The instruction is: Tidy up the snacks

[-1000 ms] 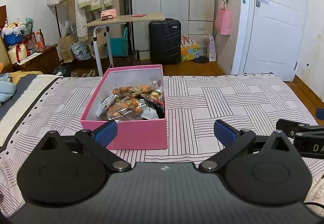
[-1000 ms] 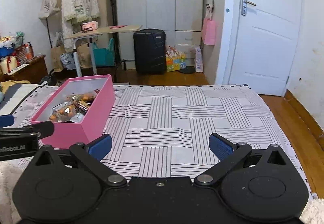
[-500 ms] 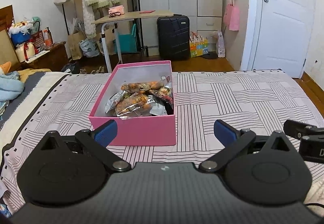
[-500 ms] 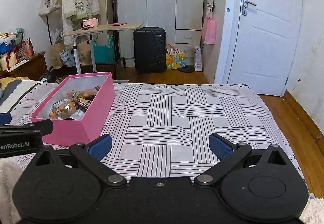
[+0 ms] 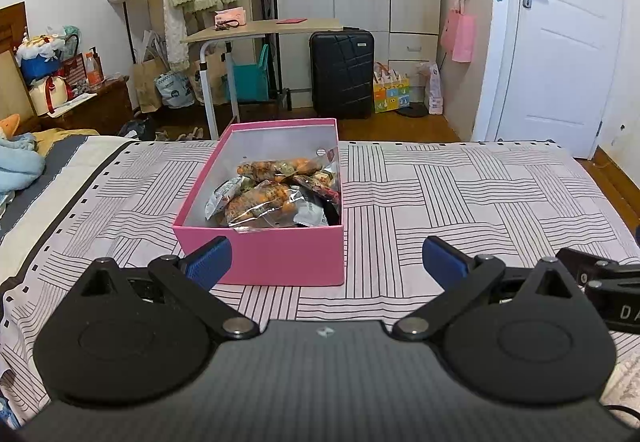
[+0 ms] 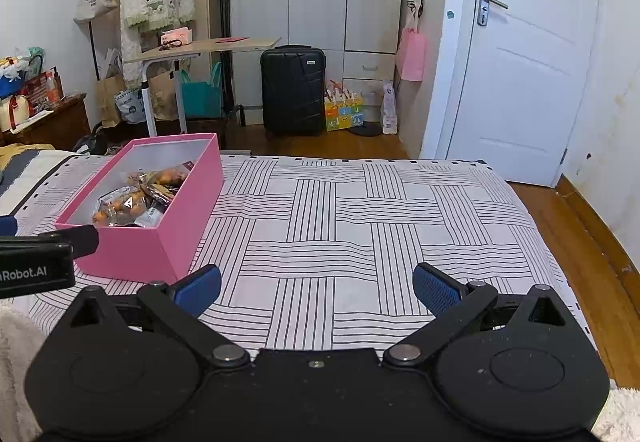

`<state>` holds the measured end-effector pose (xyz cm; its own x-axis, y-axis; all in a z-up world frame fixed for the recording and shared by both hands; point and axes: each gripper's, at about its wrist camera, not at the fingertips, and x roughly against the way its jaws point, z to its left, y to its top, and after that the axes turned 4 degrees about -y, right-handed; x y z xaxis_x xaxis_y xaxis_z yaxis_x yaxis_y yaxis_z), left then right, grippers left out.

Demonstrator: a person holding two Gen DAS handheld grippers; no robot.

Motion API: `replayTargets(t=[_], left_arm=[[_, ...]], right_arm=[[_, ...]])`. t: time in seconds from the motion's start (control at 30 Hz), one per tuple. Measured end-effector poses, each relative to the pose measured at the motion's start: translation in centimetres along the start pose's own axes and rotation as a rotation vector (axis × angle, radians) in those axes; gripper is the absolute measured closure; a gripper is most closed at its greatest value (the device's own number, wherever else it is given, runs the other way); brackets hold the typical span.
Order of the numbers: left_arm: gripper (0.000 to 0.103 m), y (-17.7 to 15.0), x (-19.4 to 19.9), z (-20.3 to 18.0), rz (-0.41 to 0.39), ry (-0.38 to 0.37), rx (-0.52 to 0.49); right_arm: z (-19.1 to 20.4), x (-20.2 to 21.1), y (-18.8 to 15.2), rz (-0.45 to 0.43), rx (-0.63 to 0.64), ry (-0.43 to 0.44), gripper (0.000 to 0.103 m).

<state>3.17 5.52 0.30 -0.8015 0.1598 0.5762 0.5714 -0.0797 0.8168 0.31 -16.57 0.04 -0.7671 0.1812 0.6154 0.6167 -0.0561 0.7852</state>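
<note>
Left gripper (image 5: 326,256) spread wide, empty, low centre of frame, facing pink box (image 5: 280,262) on striped bedspread (image 5: 460,202). Snack packets (image 5: 276,194) heaped inside, apparently gathered for storage. Right gripper (image 6: 316,284) equally wide, empty, box at its left.

The left gripper (image 5: 327,260) has a matte black body with two round black discs, one on each side, and a silver rivet where each angled black arm pivots. Its fingers (image 5: 208,261) end in blue ribbed pads, and a small silver screw sits at the body's centre. The right gripper (image 6: 317,288) is built the same: dusty black discs, silver rivets, triangular cut-outs, blue textured pads. On the other gripper's black side, seen beside it, white letters read "Robot.AI".
</note>
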Motion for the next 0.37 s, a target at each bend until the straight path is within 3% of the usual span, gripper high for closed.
replayTargets(t=[0.37], left_arm=[[0.0, -0.1, 0.36, -0.43, -0.001, -0.021, -0.003]], right_arm=[[-0.03, 0.1, -0.13, -0.003, 0.008, 0.009, 0.0]])
